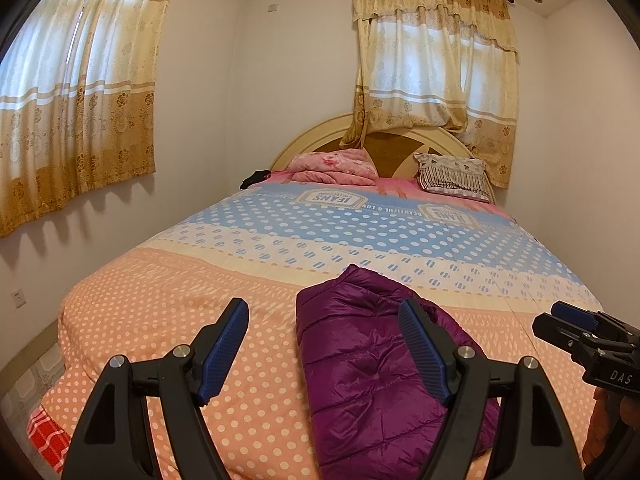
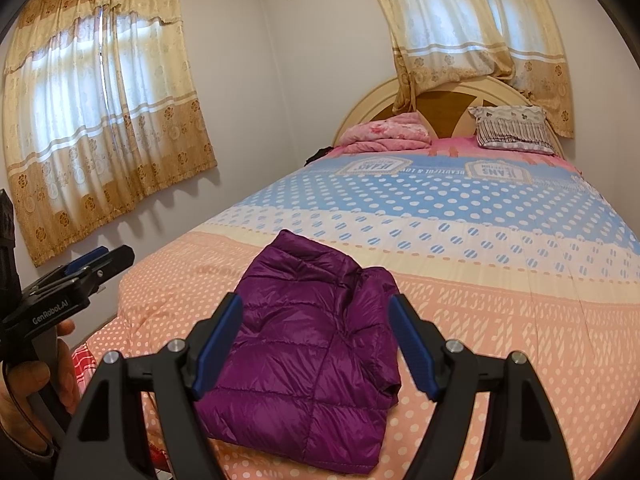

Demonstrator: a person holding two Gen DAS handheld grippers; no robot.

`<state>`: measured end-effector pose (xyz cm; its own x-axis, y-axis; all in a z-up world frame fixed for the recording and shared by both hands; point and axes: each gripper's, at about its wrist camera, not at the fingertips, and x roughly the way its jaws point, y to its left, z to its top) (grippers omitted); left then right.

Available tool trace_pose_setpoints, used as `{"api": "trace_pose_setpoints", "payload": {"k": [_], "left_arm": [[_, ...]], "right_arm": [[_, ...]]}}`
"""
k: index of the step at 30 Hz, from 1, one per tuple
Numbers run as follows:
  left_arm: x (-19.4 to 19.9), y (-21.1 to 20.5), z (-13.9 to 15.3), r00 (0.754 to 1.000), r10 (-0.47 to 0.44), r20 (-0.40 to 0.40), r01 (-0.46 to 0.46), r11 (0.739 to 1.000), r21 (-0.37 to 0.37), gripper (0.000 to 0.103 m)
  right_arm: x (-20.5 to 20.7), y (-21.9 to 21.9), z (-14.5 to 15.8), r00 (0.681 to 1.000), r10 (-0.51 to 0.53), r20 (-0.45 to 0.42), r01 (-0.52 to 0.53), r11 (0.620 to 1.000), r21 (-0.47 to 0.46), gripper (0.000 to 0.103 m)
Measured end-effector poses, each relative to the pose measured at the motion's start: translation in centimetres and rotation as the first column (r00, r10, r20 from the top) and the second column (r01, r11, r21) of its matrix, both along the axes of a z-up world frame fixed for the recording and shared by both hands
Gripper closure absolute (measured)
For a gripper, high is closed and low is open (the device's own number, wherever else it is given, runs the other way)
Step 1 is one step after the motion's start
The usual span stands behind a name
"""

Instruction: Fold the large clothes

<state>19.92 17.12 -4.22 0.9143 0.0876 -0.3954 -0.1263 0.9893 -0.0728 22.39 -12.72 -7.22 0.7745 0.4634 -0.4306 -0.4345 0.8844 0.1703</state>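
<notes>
With both my left fingers (image 1: pixel 324 352) and right fingers (image 2: pixel 316 348) wide open and empty above the folded purple jacket (image 2: pixel 308 356) near the bed's (image 2: pixel 500 304) foot edge, I judge its slippery shell could unfold if nudged.

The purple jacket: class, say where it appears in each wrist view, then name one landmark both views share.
Left wrist: purple jacket lies lower centre-right, partly behind the right finger.
Right wrist: purple jacket lies lower centre, between the fingers.
Shared landmark: the striped pillow at the headboard.
</notes>
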Motion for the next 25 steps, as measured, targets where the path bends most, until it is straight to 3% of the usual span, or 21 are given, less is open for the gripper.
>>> {"api": "trace_pose_setpoints", "payload": {"k": [6,18,25], "left_arm": [[0.0,-0.3,-0.1,1.000,0.003,-0.005,-0.003,1.000,0.005,0.024],[0.0,-0.7,-0.4,0.999,0.039,0.001,-0.039,0.999,0.027,0.006],[-0.1,-1.3,-0.7,1.000,0.030,0.011,-0.030,0.997,0.066,0.006]], "right_arm": [[0.0,0.0,0.0,1.000,0.000,0.001,0.000,1.000,0.000,0.025],[-0.1,-0.4,-0.5,1.000,0.009,-0.011,-0.009,1.000,-0.006,0.025],[-0.1,-0.9,-0.7,1.000,0.006,-0.013,-0.006,1.000,-0.004,0.025]]}}
